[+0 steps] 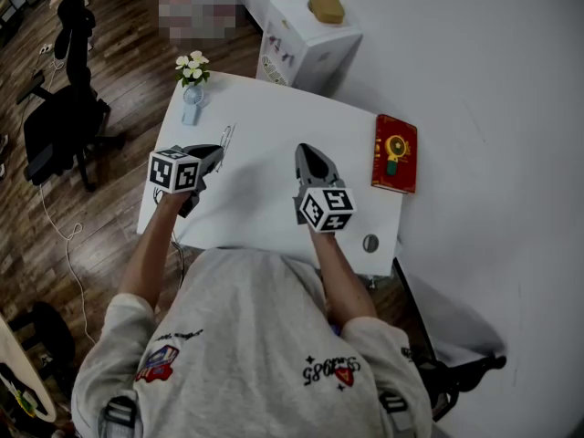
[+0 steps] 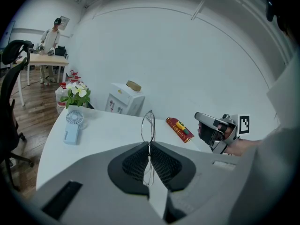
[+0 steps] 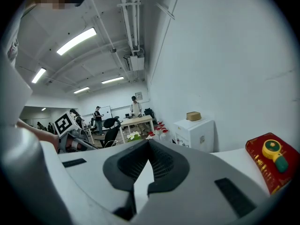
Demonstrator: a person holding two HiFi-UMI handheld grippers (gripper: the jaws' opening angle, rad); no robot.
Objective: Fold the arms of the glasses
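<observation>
So the left gripper (image 2: 149, 144) has its 2 jaws clamped shut on the glasses (image 2: 148, 123). In the left gripper view the thin wire frame runs straight up the seam between the dark ribbed pads, and a rim loop pokes out past the tips, seen almost edge-on. From the head view the glasses (image 1: 225, 138) stick out just beyond the left gripper (image 1: 217, 153), over the left part of the white table (image 1: 265, 117). Can't tell from any view whether the arms are folded.

The right gripper (image 3: 147, 142) has its jaws pressed together with nothing between them. It sits well apart from the glasses, over the middle of the table (image 1: 308, 153), pointing the same way as the left one.

Other stuff around:
- A small pale blue fan (image 2: 72, 125) sits at the far left corner, with a bunch of white flowers (image 2: 76, 92) right behind it.
- A red book (image 1: 395, 153) lies flat by the right edge, with a yellow and green picture on its cover.
- A small grey round disc (image 1: 370, 243) lies near the front right corner.
- A boxy white cabinet (image 1: 306, 35) stands behind the table, with a brown lump (image 1: 326, 7) on top.
- A black office chair (image 1: 64, 108) stands on the wood floor to the left.

Nothing lies between the 2 grippers except bare, smooth tabletop.
</observation>
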